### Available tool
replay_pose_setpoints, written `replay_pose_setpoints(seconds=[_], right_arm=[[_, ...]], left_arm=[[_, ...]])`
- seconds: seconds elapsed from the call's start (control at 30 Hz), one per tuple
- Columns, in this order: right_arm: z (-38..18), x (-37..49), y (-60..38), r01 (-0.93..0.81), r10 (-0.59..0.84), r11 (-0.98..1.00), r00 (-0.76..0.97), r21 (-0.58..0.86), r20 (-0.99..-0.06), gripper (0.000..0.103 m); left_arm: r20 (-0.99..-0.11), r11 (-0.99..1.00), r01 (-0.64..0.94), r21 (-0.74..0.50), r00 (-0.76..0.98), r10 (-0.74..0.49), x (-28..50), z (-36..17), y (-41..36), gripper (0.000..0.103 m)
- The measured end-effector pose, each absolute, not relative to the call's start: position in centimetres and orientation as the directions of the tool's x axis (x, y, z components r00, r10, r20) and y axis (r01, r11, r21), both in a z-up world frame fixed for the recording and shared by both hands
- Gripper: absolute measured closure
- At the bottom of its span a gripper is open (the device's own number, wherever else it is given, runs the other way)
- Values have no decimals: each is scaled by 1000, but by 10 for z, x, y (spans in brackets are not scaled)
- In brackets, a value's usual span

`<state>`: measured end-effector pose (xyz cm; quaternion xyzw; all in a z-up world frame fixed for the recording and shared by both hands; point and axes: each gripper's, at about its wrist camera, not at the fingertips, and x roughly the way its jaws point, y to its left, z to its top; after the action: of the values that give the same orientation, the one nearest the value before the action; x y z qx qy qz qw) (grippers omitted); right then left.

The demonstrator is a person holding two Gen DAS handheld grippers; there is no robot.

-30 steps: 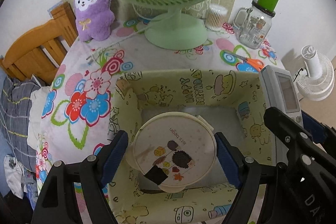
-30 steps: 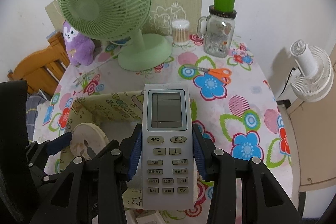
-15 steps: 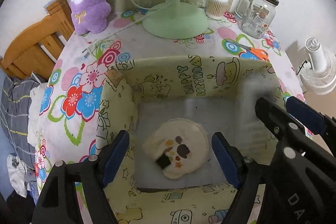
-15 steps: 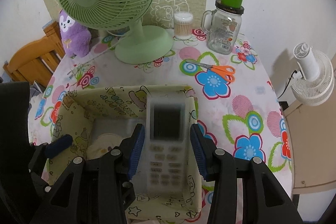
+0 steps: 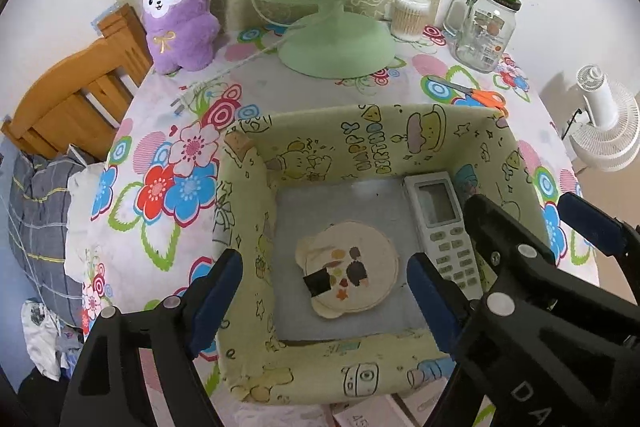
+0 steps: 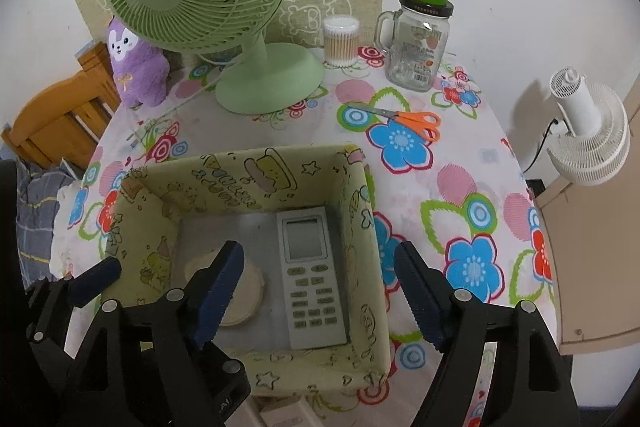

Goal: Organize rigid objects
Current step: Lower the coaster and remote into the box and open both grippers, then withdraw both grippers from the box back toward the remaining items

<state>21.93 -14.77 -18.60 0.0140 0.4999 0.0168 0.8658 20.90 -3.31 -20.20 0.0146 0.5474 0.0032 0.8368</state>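
A yellow-green fabric bin (image 5: pixel 360 143) (image 6: pixel 256 171) stands on the flowered tablecloth. Inside it lie a round cream disc with a printed picture (image 5: pixel 348 269) (image 6: pixel 244 287) and a white remote control (image 5: pixel 442 223) (image 6: pixel 310 271) along the right wall. My left gripper (image 5: pixel 324 295) is open and empty above the bin's near side. My right gripper (image 6: pixel 318 295) is open and empty above the remote, and its black frame shows at the right of the left wrist view.
Behind the bin stand a green desk fan (image 6: pixel 268 75), a purple plush toy (image 5: pixel 176 11), a cotton swab tub (image 6: pixel 340 41) and a glass jar with a green lid (image 6: pixel 420 39). Orange-handled scissors (image 6: pixel 416 121) lie to the right. A wooden chair (image 5: pixel 76 95) and a white fan (image 6: pixel 588 139) flank the table.
Both grippers opened. The disc dropped from my left gripper and the remote from my right gripper; both now lie on the bin floor.
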Motion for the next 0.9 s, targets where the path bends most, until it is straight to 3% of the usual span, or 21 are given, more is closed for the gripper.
replay_pose_setpoints(seconds=[0.3,0.67,0.9], right_arm=[[-175,203,-147,-9,62,998,505,67,-861,22],[-157,179,-139,-38,88,996,521,80,-849,22],[-145,162,-135,-41,65,998,546,50,-835,13]], left_arm=[[-907,1000,11,24,422,17,193,-189,-31,17],[-898,1000,-7,19,439,20,170,-174,-22,9],[-896,1000,25,4,444,-8,157,-165,-21,5]])
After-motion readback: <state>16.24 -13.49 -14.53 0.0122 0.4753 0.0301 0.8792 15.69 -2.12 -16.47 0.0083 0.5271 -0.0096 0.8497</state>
